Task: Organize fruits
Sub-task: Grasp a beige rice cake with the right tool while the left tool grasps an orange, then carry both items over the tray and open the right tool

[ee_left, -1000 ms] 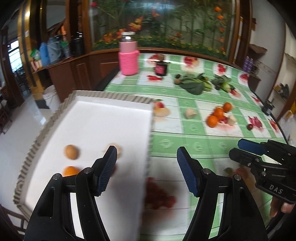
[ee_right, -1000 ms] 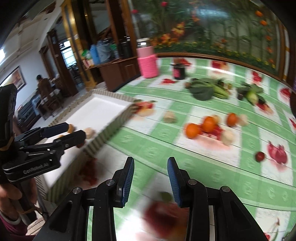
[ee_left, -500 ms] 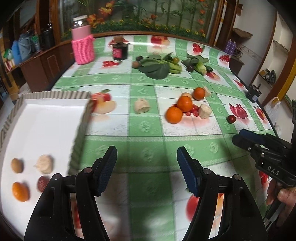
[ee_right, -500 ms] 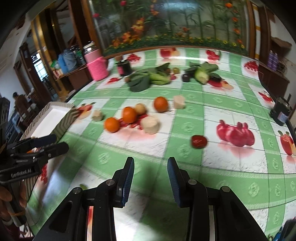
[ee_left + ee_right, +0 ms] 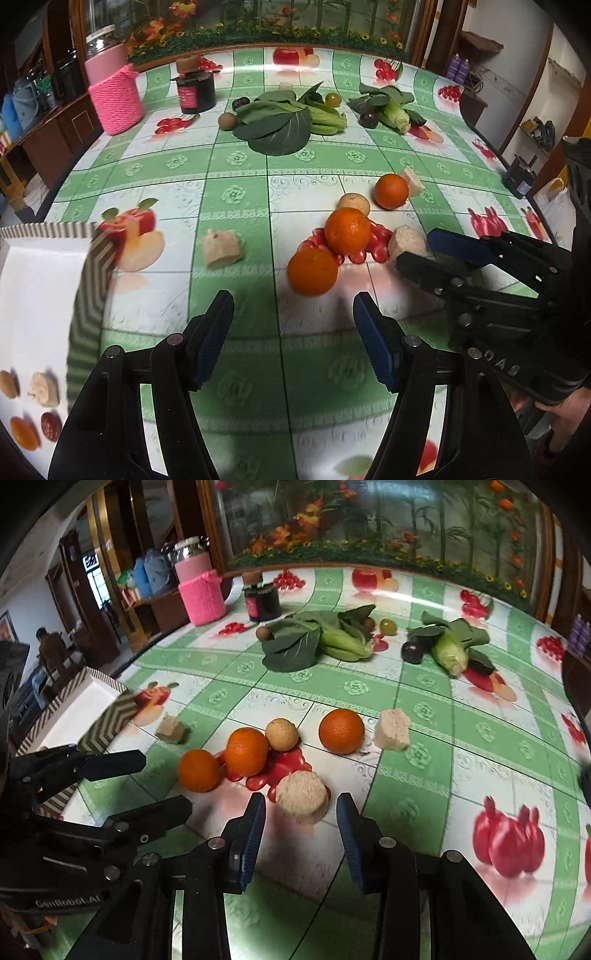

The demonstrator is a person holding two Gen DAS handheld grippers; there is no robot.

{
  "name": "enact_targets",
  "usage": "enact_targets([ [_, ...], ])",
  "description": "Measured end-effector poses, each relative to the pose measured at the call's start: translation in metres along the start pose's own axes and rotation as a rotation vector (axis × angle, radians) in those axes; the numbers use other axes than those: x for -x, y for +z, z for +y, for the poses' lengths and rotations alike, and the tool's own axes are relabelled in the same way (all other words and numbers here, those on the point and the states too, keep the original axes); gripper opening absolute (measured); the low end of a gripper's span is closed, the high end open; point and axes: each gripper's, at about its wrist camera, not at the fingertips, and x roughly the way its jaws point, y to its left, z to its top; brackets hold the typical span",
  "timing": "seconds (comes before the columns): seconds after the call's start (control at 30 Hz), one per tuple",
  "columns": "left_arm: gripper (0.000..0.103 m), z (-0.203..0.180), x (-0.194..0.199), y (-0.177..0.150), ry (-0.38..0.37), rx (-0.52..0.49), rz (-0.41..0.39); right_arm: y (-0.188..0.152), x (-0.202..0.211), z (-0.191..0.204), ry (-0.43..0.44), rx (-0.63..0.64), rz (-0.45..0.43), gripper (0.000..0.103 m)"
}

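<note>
Three oranges lie on the green checked tablecloth: a near one (image 5: 312, 271), a middle one (image 5: 347, 231) and a far one (image 5: 391, 191). A tan round fruit (image 5: 354, 204) sits by them. My left gripper (image 5: 293, 339) is open and empty, just short of the near orange. My right gripper (image 5: 300, 830) is open and empty, its jaws either side of a beige chunk (image 5: 303, 798). The white tray (image 5: 33, 295) at the left holds an orange (image 5: 24, 432), a dark red fruit (image 5: 51, 424), a beige chunk and a brown fruit.
Leafy greens (image 5: 280, 123), corn (image 5: 395, 116), a dark plum (image 5: 368, 119), a pink-sleeved jar (image 5: 114, 92) and a dark jar (image 5: 195, 90) stand at the back. More beige chunks (image 5: 222, 248) lie on the cloth. The right gripper (image 5: 480, 273) shows at the right.
Both grippers have moved forward and right, away from the tray toward the cluster of oranges. The right gripper has come up to the beige chunk. Both stay open.
</note>
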Motion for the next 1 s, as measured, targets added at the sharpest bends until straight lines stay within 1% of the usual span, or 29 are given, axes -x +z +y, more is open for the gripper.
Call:
enact_targets([
  [0.03, 0.068, -0.001, -0.003, 0.002, 0.0, -0.001, 0.004, 0.0, -0.003, -0.002, 0.012, 0.002, -0.001, 0.038],
  [0.1, 0.068, -0.002, -0.009, 0.006, 0.006, -0.005, 0.005, -0.002, -0.004, -0.007, 0.038, -0.013, -0.012, 0.03],
  [0.17, 0.068, -0.002, -0.014, 0.009, 0.013, -0.005, 0.001, -0.005, -0.003, -0.016, 0.07, -0.051, -0.027, 0.03],
  [0.23, 0.067, -0.001, -0.018, 0.011, -0.003, 0.004, -0.002, -0.007, -0.001, -0.021, 0.064, -0.068, -0.035, 0.03],
  [0.27, 0.058, 0.0, -0.02, 0.011, -0.016, 0.01, -0.002, -0.008, 0.001, -0.023, 0.065, -0.075, -0.041, 0.03],
  [0.3, 0.052, 0.001, -0.022, 0.011, -0.023, 0.011, -0.002, -0.008, 0.003, -0.025, 0.072, -0.083, -0.047, 0.03],
  [0.33, 0.036, -0.001, -0.021, 0.011, -0.007, -0.002, -0.018, -0.009, 0.004, -0.027, 0.079, -0.092, -0.051, 0.03],
  [0.37, 0.029, -0.002, -0.02, 0.011, -0.001, -0.007, -0.021, -0.009, 0.005, -0.028, 0.083, -0.098, -0.054, 0.03],
  [0.53, 0.029, 0.004, -0.013, 0.005, -0.02, 0.016, -0.025, -0.009, 0.011, -0.018, 0.086, -0.079, -0.053, 0.03],
  [0.67, 0.029, 0.01, 0.006, -0.007, -0.026, 0.014, -0.04, -0.015, 0.027, -0.002, 0.097, -0.057, -0.066, 0.03],
  [0.8, 0.029, 0.017, 0.032, -0.024, -0.012, 0.005, -0.068, -0.026, 0.043, 0.019, 0.111, -0.041, -0.083, 0.03],
  [0.93, 0.029, 0.029, 0.051, -0.042, 0.003, 0.009, -0.085, -0.037, 0.052, 0.04, 0.143, -0.041, -0.094, 0.03],
  [1.0, 0.029, 0.036, 0.061, -0.051, 0.028, 0.01, -0.101, -0.041, 0.053, 0.053, 0.159, -0.035, -0.091, 0.03],
])
